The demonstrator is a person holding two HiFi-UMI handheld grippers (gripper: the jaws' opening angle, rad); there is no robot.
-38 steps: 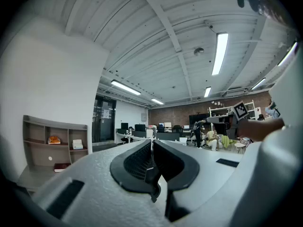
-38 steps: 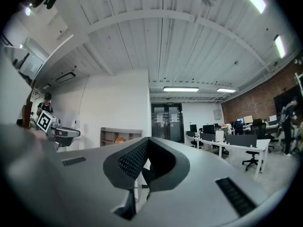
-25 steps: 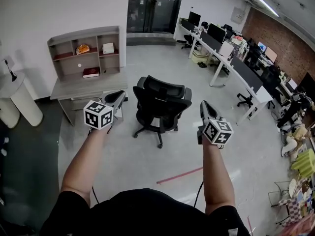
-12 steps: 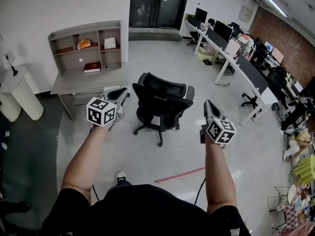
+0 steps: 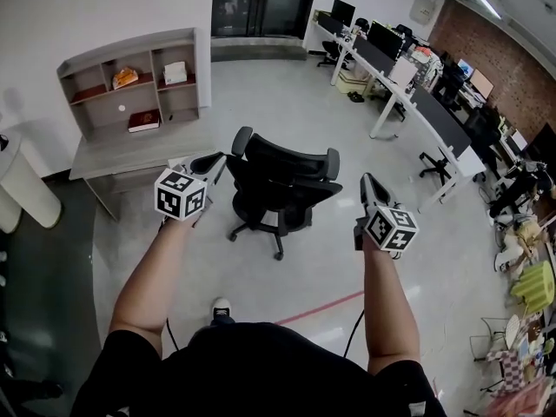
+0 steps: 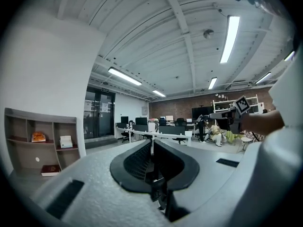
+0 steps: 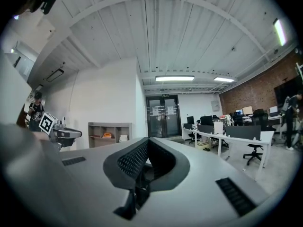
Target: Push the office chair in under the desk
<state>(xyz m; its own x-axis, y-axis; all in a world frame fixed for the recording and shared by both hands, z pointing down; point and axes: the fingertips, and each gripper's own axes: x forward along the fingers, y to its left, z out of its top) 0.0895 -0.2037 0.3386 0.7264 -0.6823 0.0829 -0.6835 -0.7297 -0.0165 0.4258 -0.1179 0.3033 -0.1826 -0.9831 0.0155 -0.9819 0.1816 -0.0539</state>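
A black office chair stands on the grey floor with its backrest toward me, to the right of the grey desk and apart from it. A shelf hutch sits on the desk and holds a few small items. My left gripper is shut and empty, its tip beside the chair's left side; whether they touch I cannot tell. My right gripper is shut and empty, just right of the backrest and clear of it. In the gripper views the left gripper and right gripper show their jaws together.
Long white desks with monitors run along the right, with another office chair beside them. Glass doors stand at the back. A white pedestal is at far left. Red tape marks the floor. Clutter lies at right.
I have stepped forward: a shoe now shows below. The chair sits nearer both grippers, and the left gripper's tip has come up beside the chair's left side.
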